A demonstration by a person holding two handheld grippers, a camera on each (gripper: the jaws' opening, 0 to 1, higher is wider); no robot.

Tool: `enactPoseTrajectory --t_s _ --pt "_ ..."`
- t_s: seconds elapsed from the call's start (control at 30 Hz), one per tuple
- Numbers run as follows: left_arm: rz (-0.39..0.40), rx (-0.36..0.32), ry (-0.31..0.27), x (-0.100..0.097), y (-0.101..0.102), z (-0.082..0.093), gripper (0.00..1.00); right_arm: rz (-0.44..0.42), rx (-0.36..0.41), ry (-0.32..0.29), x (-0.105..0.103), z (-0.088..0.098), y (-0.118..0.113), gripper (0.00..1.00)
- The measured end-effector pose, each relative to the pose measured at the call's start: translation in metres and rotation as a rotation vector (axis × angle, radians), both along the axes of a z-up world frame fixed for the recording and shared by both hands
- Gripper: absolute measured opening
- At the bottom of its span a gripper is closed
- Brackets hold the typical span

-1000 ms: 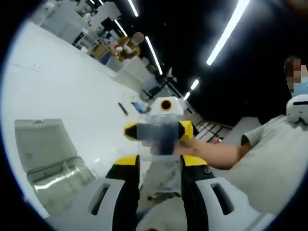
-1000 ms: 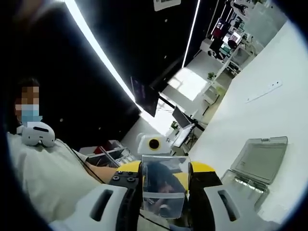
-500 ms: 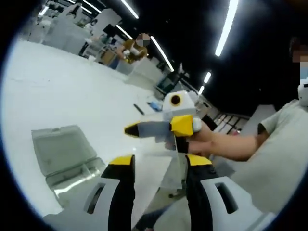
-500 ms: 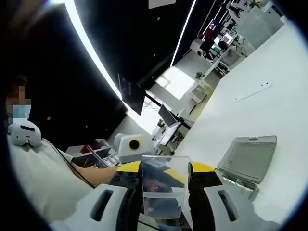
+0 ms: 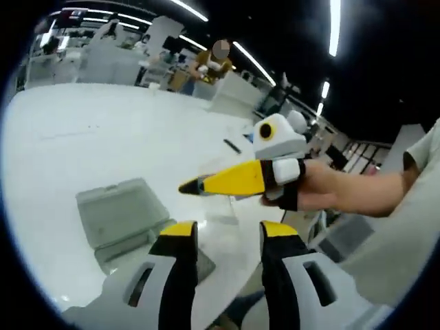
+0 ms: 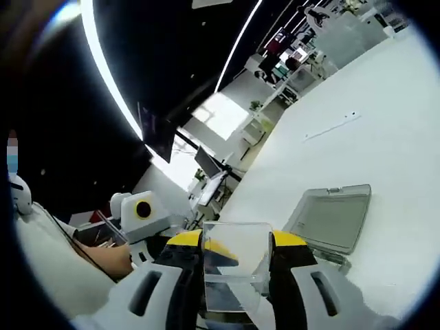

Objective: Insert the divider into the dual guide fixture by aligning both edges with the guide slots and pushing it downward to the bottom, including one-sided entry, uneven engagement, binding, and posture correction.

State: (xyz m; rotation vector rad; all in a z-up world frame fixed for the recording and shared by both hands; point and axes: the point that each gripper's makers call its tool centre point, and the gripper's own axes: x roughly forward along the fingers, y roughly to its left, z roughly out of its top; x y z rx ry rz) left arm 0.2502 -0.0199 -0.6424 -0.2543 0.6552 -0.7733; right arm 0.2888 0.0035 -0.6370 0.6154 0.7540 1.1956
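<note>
One clear plastic divider (image 6: 235, 265) stands upright between the two yellow-tipped jaws of the right tool (image 6: 237, 242), which is clamped on its side edges; it is held up in the air, above the white surface (image 6: 385, 165) and not in any slot. Through the sheet the other tool's yellow tip shows faintly.

One clear plastic box with its lid hinged open, the fixture (image 6: 328, 221), lies on the surface well apart from the divider, to the right of it in the right gripper view. In the left gripper view the same fixture (image 5: 124, 220) lies just left of the left tool (image 5: 221, 230), whose two jaws stand apart with nothing between them.

Beyond those jaws the right tool (image 5: 237, 180) crosses the left gripper view side-on, gripped by a person's hand (image 5: 320, 192) with a bare forearm and a pale sleeve behind it. In the right gripper view the left tool (image 6: 148, 220) sits at lower left, a hand (image 6: 110, 258) below it.

One small dark object (image 5: 232, 146) lies farther off on the surface. Long ceiling light strips run overhead, and a second person (image 5: 210, 65) stands among distant benches.
</note>
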Motion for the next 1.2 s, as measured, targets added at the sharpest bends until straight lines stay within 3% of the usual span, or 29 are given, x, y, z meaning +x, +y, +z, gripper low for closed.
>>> enactPoseTrajectory --t_s 0.47,0.93,1.2 --pt "0.079 0.130 0.048 0.008 0.007 -0.021 0.23 -0.053 -0.086 0.018 -0.003 -0.017 0.009 0.33" --pt "0.151 0.151 0.115 0.011 0.015 -0.034 0.13 -0.094 -0.123 0.029 -0.005 -0.024 0.014 0.33" --pt "0.148 0.176 0.113 0.008 0.015 -0.037 0.09 -0.106 -0.130 0.031 -0.004 -0.024 0.017 0.33"
